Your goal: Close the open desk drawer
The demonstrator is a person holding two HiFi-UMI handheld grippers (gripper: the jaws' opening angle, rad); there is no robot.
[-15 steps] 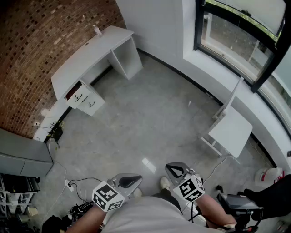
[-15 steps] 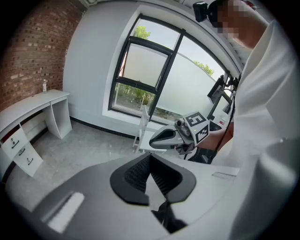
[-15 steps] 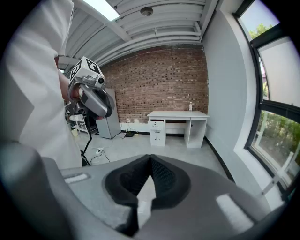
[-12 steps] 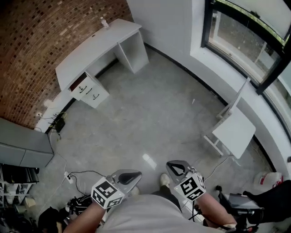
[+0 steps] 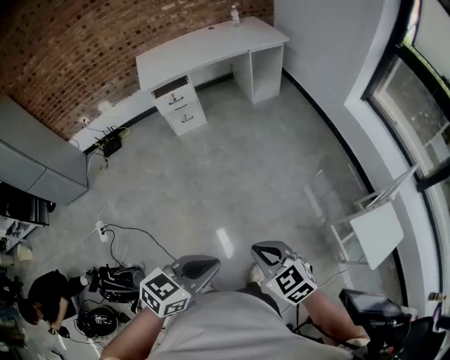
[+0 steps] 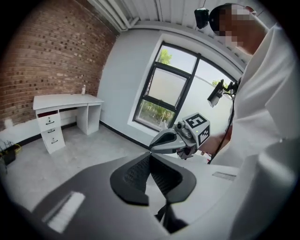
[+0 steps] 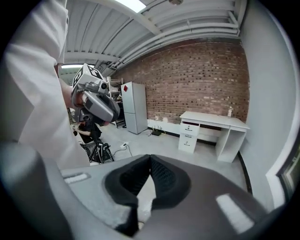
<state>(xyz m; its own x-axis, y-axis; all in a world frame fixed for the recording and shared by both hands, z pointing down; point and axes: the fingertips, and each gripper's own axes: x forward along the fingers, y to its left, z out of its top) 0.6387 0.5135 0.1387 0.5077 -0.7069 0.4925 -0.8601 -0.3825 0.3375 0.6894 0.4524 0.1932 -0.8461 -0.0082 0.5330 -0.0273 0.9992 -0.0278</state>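
One drawer point(image 5: 172, 87) to shut, and it's well across the room: top of the drawer stack, pulled out a little with a dark gap showing, under the end of the white surface point(image 5: 211, 43) that sits nearer the grey cabinet point(image 5: 35, 172). A small bottle point(image 5: 235, 14) stands on the far end of that surface, well apart from the drawer. Bare concrete floor point(image 5: 232, 183) lies between here and there, but a cable point(image 5: 130, 235) loops across it just ahead on the left.

Down at the person's waist, the left gripper point(image 5: 200, 266) and the right gripper point(image 5: 267, 252) are both held close in, each with its jaws pressed together and nothing between them.

What could bite? That cable looks like the first hazard; a foot caught in it could yank whatever it feeds. At the drawer, a narrow closed tip pushing off-centre would likely skew the front and jam it. Push low and it lands on the drawer beneath, achieving nothing. A hard shove might slam it and rock the bottle.
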